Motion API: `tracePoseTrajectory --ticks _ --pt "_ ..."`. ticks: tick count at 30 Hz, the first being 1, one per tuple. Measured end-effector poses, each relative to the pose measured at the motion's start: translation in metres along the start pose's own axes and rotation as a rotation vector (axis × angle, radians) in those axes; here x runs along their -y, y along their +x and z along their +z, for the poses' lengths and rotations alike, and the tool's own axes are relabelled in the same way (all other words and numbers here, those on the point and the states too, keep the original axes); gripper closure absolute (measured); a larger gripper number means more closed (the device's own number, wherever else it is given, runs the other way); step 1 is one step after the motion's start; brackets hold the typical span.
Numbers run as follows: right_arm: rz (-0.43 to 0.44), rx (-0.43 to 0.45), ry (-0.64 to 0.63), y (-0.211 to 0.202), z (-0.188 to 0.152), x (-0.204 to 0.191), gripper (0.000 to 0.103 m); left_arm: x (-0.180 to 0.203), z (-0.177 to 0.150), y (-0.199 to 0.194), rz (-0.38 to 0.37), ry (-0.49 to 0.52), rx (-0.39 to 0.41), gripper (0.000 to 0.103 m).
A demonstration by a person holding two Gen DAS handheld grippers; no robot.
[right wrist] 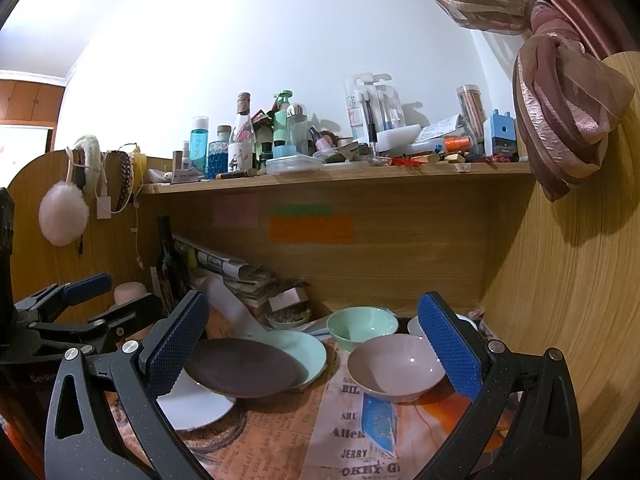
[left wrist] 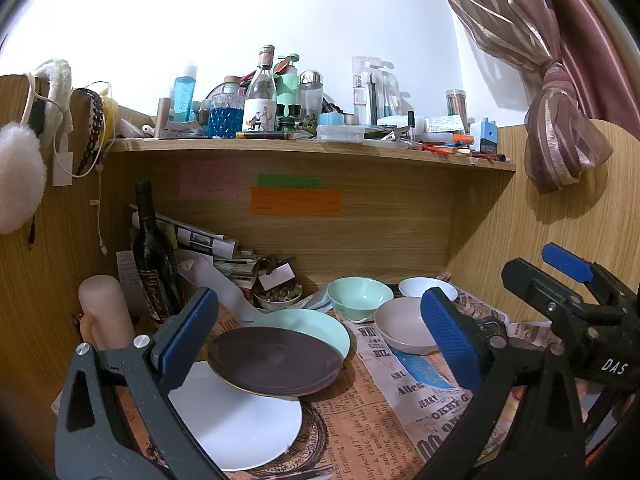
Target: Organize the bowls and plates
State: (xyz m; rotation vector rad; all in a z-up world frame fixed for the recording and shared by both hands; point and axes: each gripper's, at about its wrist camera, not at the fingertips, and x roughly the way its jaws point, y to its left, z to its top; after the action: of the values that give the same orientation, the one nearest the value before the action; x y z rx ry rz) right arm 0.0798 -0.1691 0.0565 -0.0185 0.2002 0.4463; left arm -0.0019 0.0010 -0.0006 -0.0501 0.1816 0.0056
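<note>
Hovering over the desk, both grippers hold nothing, so the sorting looks barely begun. Lower centre of the left wrist view, a dark plate [left wrist: 276,364] leans across a white plate [left wrist: 240,428] and a mint plate [left wrist: 320,326]; to the right sit a mint bowl [left wrist: 359,295], a pink bowl [left wrist: 404,330] and a white bowl [left wrist: 426,287]. The left gripper [left wrist: 316,336] has its jaws spread wide, framing the plates. The right gripper [right wrist: 316,346], also spread wide, faces the pink bowl. Next, I judge, one gripper must descend and pinch a rim; the tilted dark plate could slide.
</note>
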Motion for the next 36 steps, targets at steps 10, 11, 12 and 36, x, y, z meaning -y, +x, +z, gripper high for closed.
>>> tracePoseTrajectory --ticks 10,11,12,36 --pt "0.008 0.01 0.003 -0.0015 0.0037 -0.0037 0.0 -0.0019 0.0003 -0.0002 0.001 0.001 0.001 0.0" --pt "0.008 0.013 0.004 -0.0017 0.004 -0.0041 0.0 -0.0026 0.0003 -0.0004 0.002 0.0 0.002 0.0" --pt "0.008 0.015 0.006 -0.0024 0.0023 -0.0031 0.0 -0.0027 0.0002 -0.0004 0.0 0.001 0.001 0.0" --pt "0.008 0.016 0.011 -0.0004 0.0011 -0.0062 0.0 -0.005 -0.0018 0.0007 0.001 -0.007 0.001 0.0"
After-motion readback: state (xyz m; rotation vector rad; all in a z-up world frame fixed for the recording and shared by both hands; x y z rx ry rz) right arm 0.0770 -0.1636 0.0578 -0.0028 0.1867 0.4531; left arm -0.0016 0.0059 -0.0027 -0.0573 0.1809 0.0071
